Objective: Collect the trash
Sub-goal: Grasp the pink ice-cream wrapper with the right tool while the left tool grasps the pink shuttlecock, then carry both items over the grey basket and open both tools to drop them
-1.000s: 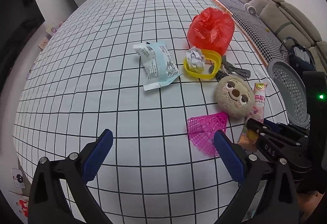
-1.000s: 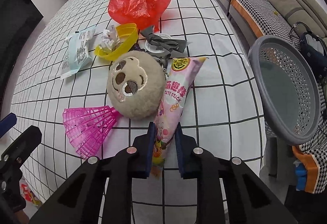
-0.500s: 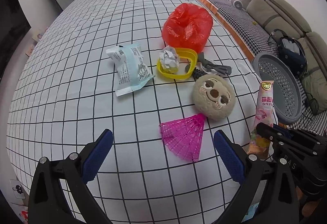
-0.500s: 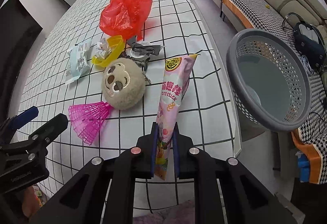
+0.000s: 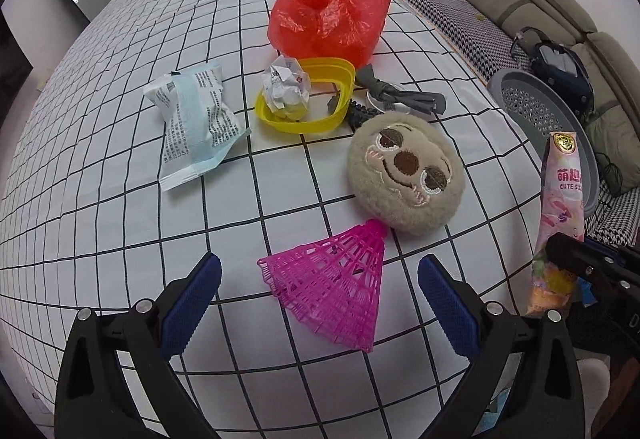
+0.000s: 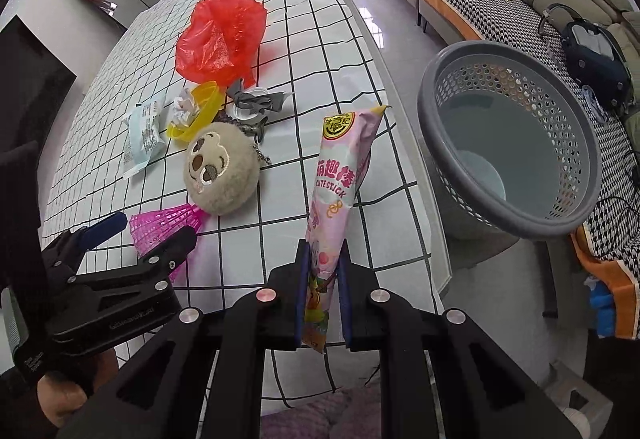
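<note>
**Snack wrapper held aloft at the table's edge**

Your right gripper (image 6: 323, 303) sits low and near you, just off the near edge of the grid-patterned table (image 6: 344, 51), its two fingers pressed onto the lower end of the pink snack wrapper (image 6: 340, 175). The wrapper stands clear of the tablecloth, its long axis running away from you and slightly to the right; the sealed top with the gold emblem points toward the far side of the room, the crumpled yellow-orange end pokes out behind the fingers toward you. The pinch falls on roughly the bottom third of the pack, and most of its length juts free ahead of the fingertips. The grey perforated basket (image 6: 516, 227) stands on the floor just to the right of the wrapper, beside the table.

Your left gripper (image 5: 320, 287) hovers over the near part of the table with its blue-padded fingers spread wide, holding nothing. The pink plastic shuttlecock (image 5: 336, 291) lies on the cloth between those fingers and just ahead of them, its narrow tip touching the plush sloth face (image 5: 404, 175). Beyond lie a pale blue packet (image 5: 196, 123), a yellow bowl (image 5: 320, 119) with crumpled paper (image 5: 286, 85) in it, and a red plastic bag (image 5: 330, 9).
</note>
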Motion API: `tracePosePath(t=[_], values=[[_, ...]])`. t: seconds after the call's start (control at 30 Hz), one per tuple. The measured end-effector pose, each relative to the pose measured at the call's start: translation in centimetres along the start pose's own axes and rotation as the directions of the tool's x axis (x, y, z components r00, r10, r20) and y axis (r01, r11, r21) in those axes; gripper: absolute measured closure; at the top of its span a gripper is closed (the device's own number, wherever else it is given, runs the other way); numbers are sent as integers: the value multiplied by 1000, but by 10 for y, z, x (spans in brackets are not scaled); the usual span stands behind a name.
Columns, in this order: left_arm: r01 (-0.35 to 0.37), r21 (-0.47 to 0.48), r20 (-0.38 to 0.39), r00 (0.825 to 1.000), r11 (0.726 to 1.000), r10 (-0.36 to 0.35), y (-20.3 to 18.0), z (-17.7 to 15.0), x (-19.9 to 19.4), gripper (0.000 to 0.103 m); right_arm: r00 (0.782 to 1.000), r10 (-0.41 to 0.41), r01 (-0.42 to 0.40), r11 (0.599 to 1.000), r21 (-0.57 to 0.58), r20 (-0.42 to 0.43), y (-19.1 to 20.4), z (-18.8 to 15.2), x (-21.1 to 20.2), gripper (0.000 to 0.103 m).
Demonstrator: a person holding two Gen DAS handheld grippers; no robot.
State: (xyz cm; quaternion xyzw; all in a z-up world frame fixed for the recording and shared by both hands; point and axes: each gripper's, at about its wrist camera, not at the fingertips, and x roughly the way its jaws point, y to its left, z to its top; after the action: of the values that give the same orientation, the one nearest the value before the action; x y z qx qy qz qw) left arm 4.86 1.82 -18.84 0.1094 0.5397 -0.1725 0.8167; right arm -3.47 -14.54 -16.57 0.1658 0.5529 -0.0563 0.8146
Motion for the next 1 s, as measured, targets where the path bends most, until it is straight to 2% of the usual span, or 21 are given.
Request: tracePosePath(t=[0.07,0.13,0.27,0.47,0.73,0.87,1.0], values=[[6,9,-17,1000,1000,-6,-1,-2,5,19,1000,1,-1,1000,6,-3,-2,-1,1,90],[19,15,-41,999,1000,-18,-1,-4,10,38,1000,1,-1,1000,11,-3,-3,-1,1,90],[42,19,-33,999,999,-41,-1,-5,8,48,1000,3,-3,1000,15,-3,-3,0,1,90],[18,27,-16,1000,999,-18,5,-4,-7,51,1000,16,-16,1000,26,-6,-4,1,-1,90],[-23,44,38,999,999,21,4,14,-53,51,1000,27,-27,997,68,6,-23,4,-23,90],[-12,70,86,996,997,5,-18,36,-76,51,999,15,-19,996,86,40,-47,13,-43,90],[5,113,128,992,994,-20,-63,64,-86,51,997,-7,0,996,86,72,-86,28,-60,90]])
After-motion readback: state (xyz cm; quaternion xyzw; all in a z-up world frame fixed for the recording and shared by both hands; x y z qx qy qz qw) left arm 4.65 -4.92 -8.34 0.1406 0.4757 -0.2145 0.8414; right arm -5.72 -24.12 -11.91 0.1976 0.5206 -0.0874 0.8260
